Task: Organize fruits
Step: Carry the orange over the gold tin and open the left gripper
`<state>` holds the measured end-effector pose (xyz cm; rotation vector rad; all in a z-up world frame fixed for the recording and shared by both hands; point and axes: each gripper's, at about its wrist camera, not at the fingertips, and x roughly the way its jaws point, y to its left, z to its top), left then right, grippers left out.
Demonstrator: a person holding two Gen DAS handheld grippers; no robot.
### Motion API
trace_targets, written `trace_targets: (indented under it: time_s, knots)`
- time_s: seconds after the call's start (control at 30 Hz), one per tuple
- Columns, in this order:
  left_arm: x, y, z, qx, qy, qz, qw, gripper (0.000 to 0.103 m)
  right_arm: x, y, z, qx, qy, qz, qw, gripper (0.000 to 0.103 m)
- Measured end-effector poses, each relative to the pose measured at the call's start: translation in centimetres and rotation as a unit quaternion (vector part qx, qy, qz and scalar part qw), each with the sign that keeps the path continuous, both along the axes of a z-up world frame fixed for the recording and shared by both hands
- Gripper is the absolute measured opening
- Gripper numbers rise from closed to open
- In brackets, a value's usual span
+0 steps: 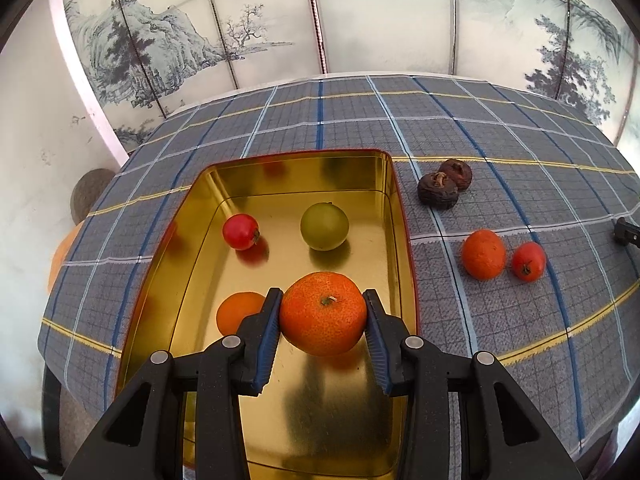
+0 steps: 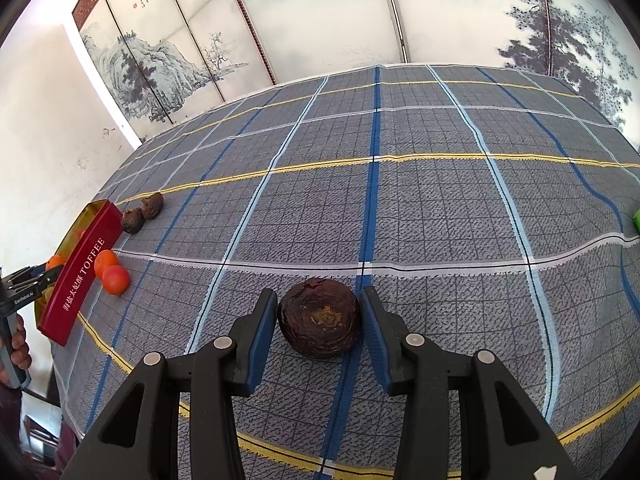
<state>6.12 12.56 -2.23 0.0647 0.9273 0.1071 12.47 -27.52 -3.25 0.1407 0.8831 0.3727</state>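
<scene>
Left gripper (image 1: 323, 312) is clamped on an orange mandarin (image 1: 323, 314), both blue pads pressed to its sides, stem end facing up at the camera. It hangs over the near half of the gold tin (image 1: 394, 208), clear of the floor, with its reflection on the metal below. Inside the tin: a red fruit (image 1: 240, 231) at the far left, a green fruit (image 1: 324, 226) at the far right, apart from each other, and a second orange fruit (image 1: 237, 312) near left, partly hidden behind the left finger. On the plaid tablecloth (image 1: 500, 132), right of the tin: two dark wrinkled fruits (image 1: 444, 184) touching each other near the far corner, and closer in an orange fruit (image 1: 483, 254) just beside a small red one (image 1: 529, 261). Right gripper (image 2: 320, 314) sits well away from the tin, out on open cloth, jaws narrow around a dark brown wrinkled fruit (image 2: 319, 318); the pads are at its sides, and the fruit looks to be resting on the cloth. From the right wrist view the tin's outer wall is red with "TOFFEE" lettering, far left.
</scene>
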Motion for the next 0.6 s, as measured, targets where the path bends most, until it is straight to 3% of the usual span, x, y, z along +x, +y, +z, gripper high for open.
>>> trace_targets:
  time_s: [0.6]
  knots:
    - [1.1, 0.5, 0.1, 0.016, 0.008, 0.006, 0.9998, 0.042, 0.0, 0.0, 0.0, 0.0, 0.0, 0.0, 1.0, 0.041]
